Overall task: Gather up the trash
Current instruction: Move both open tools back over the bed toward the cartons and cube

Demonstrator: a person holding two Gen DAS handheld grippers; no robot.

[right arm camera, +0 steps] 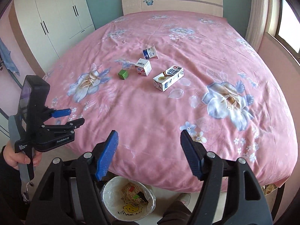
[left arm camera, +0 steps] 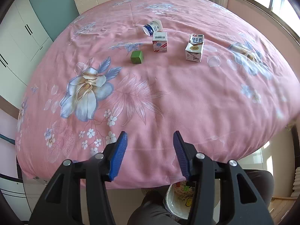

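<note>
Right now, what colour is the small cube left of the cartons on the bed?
Green. The small cube shows best in the left wrist view.

The bedspread (right arm camera: 187,112) was pink with blue-and-white flowers. A small block (right arm camera: 123,74) was green. Gripper fingers (right arm camera: 106,157) were blue on black arms.

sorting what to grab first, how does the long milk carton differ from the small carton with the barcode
The long milk carton lies on its side; the small barcode carton stands on an end, barcode face up. The milk carton is clearly longer, the barcode carton short and squat. The milk carton has brown and blue print, the barcode carton red stripes. Both are white cartons resting apart on the pink bedspread, untouched by either gripper.
</note>
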